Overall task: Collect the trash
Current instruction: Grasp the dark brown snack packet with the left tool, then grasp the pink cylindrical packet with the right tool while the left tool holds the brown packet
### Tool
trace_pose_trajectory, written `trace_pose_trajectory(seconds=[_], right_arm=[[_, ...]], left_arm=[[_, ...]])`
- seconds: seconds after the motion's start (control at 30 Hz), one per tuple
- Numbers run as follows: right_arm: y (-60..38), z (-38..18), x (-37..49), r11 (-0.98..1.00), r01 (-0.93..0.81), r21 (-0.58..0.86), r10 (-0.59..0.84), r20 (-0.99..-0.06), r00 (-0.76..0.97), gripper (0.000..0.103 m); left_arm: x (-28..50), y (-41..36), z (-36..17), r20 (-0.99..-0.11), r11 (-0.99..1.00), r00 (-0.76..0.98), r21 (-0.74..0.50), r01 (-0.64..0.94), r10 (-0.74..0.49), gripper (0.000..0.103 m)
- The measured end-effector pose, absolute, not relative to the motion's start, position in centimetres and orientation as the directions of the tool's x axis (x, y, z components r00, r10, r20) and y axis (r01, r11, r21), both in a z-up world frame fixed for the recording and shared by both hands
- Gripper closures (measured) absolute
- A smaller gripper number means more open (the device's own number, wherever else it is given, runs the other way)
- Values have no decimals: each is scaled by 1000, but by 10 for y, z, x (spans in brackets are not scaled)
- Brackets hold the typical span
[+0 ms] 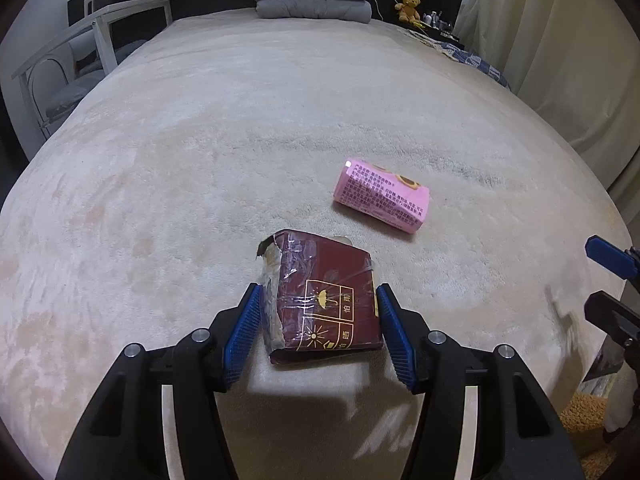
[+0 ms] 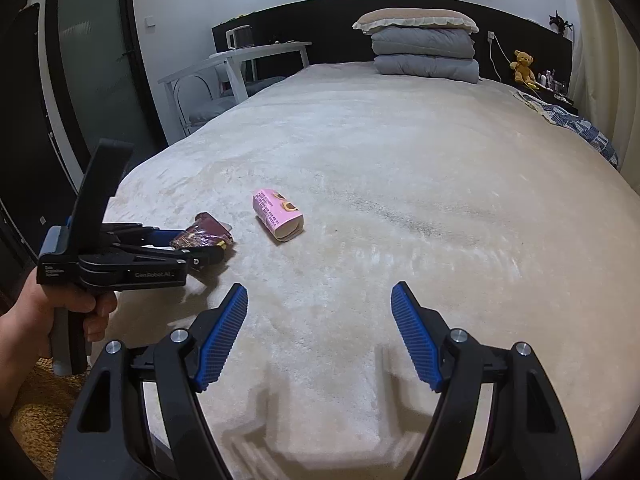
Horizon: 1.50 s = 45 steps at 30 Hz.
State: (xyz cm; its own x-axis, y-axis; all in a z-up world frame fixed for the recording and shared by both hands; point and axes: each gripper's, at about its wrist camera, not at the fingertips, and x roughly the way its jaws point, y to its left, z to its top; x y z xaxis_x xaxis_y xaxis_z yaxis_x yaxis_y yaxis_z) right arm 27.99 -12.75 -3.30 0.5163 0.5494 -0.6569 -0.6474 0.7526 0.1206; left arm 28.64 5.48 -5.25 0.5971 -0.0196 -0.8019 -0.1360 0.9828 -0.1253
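A wide bed (image 1: pixel 280 128) under a cream fleece cover fills the room, folded quilts (image 2: pixel 426 54) stacked at its head. Near the foot, the left hand-held gripper (image 1: pixel 318 320) straddles a torn maroon box (image 1: pixel 324 300), both blue pads against its sides. A pink carton (image 1: pixel 382 196) lies on its side just beyond. The right hand-held gripper (image 2: pixel 318 328) hangs over bare cover, jaws wide apart, holding nothing.
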Motion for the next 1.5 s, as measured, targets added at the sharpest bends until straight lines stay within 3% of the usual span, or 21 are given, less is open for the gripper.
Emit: trace_pose_trajectory(seconds=[0.83, 1.37, 1.43, 1.47, 1.5], right_arm=[[-15, -74, 335, 756, -649, 84, 491, -728, 479, 23], [27, -90, 373, 793, -601, 100, 454, -755, 473, 23], [30, -92, 374, 792, -605, 87, 441, -767, 466, 34], [30, -92, 374, 795, -603, 67, 426, -770, 475, 45], [29, -91, 374, 793, -605, 69, 429, -769, 474, 47]], left_arm=[[195, 114, -1, -678, 945, 732, -280, -166, -72, 47], [165, 133, 4, -649, 939, 753, -315, -138, -107, 47], [163, 136, 4, -648, 936, 755, -320, -146, -104, 47], [162, 136, 4, -647, 935, 756, -322, -148, -103, 47], [161, 138, 4, -646, 934, 756, -324, -151, -102, 47]])
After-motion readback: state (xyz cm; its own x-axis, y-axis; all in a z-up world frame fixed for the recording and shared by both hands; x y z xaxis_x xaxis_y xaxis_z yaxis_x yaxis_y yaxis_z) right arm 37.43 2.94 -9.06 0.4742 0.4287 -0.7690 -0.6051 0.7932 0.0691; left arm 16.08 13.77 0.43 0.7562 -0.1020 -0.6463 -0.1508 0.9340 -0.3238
